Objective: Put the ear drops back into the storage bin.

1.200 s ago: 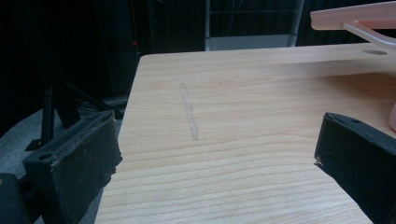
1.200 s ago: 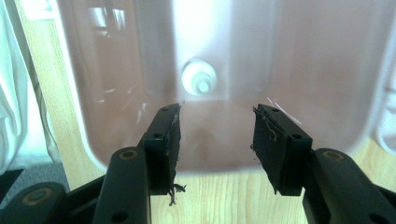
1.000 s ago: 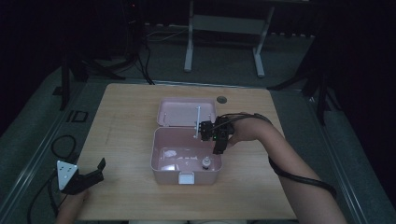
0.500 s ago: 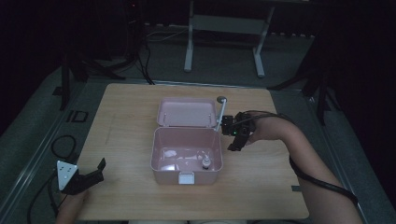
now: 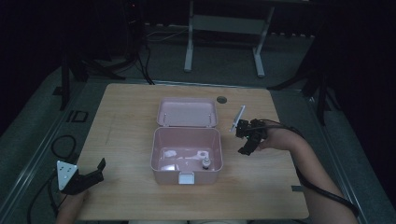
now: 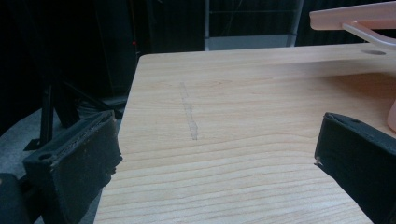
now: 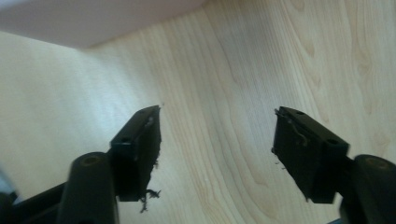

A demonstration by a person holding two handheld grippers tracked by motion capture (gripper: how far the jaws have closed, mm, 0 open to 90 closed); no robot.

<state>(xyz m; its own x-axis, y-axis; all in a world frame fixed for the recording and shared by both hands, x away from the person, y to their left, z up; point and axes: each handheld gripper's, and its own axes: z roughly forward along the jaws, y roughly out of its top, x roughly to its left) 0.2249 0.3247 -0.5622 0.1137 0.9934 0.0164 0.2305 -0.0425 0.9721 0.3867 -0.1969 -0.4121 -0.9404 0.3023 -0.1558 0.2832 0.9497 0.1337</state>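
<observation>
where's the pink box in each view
high view: the open pink box sits mid-table, lid folded back.
left gripper view: its pink lid and wall show at the right edge.
right gripper view: a blurred pink side spans the top left.
shared landmark: the wooden table.

High view dim w/ dark surroundings; gripper views brighter, right one soft, pale glare upper left

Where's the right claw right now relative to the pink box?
In the high view the right claw is just off the right side of the open pink box, over bare table, jaws open.
</observation>
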